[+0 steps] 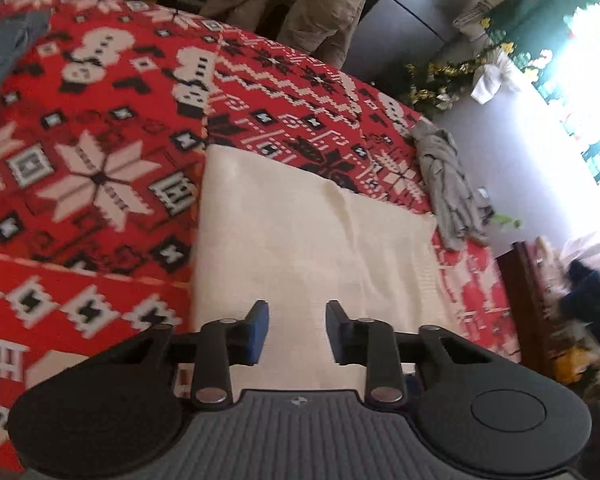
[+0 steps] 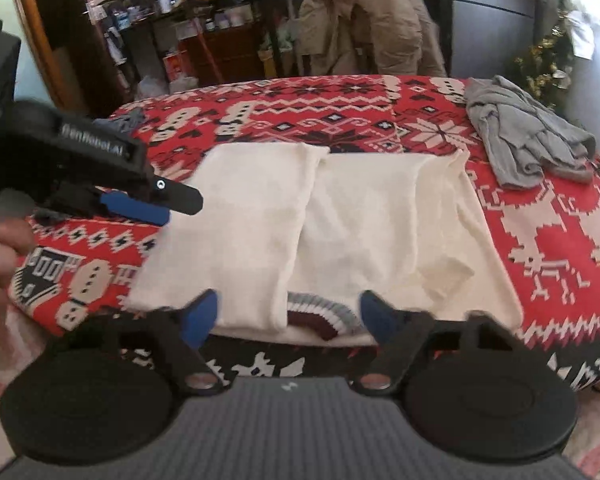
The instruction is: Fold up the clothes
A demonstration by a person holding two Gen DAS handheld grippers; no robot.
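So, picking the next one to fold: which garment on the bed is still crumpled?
The grey garment bunched at the bed's far right edge; the cream sweater lies flat, already partly folded.

Daylight floods in from a window (image 1: 580,72) on the right of my left wrist view, blown out to pure white so nothing shows through it. The rest of the room sits dimmer, the shelves (image 2: 172,32) behind in my right wrist view quite murky. The white garment (image 2: 320,232) reads bright and flat, its folds marked only by soft shadows. Both views bend hard at the edges, with dark corners. My left view is smeared with motion blur across the red blanket (image 1: 92,168). In my right view the right gripper (image 2: 290,314) has blurred fingertips, while the blanket pattern stays fairly crisp.
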